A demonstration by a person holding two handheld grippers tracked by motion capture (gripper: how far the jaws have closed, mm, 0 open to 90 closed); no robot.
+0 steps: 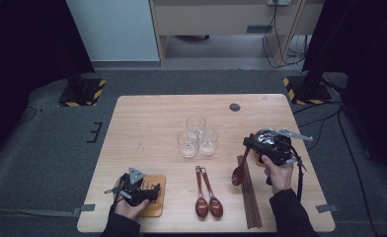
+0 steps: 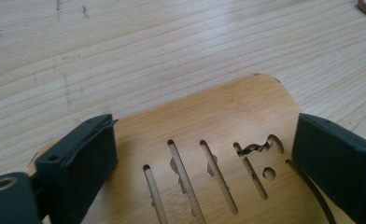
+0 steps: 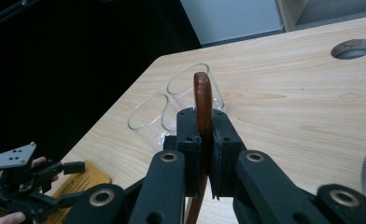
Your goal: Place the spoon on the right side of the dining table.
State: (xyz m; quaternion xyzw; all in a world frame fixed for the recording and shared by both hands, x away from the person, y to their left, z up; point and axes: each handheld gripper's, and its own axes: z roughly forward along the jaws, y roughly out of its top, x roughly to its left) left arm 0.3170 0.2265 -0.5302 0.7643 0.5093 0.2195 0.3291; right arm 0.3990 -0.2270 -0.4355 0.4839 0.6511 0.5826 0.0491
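Table (image 1: 147, 123) of light wood takes the middle of the high view, grey floor round it. Bamboo board (image 1: 154, 195) with cut slots lies flat at the table's 7 o'clock corner, near the front edge. Left gripper (image 1: 149, 193) sits over that board; left gripper view shows both black jaws spread wide, one on each side of the board (image 2: 228, 121), nothing pinched between them, pads not pressing. Right gripper (image 1: 248, 143) is at 4 o'clock of the table, held up in the person's right hand (image 1: 279, 175). Its jaws are clamped tight on the handle of a dark red-brown spoon (image 1: 240, 170); right gripper view shows the handle (image 3: 202, 100) squeezed between the pads, tip sticking out past them. In the high view the bowl of the held spoon hangs toward 6 o'clock, lifted above the table. Three clear glasses (image 1: 197, 136) stand clustered at table centre, touching. Bundle of dark chopsticks (image 1: 251, 197) lies at 5 o'clock, running front to back. Two more spoons (image 1: 207, 195) lie side by side at 6 o'clock, bowls toward the front edge.
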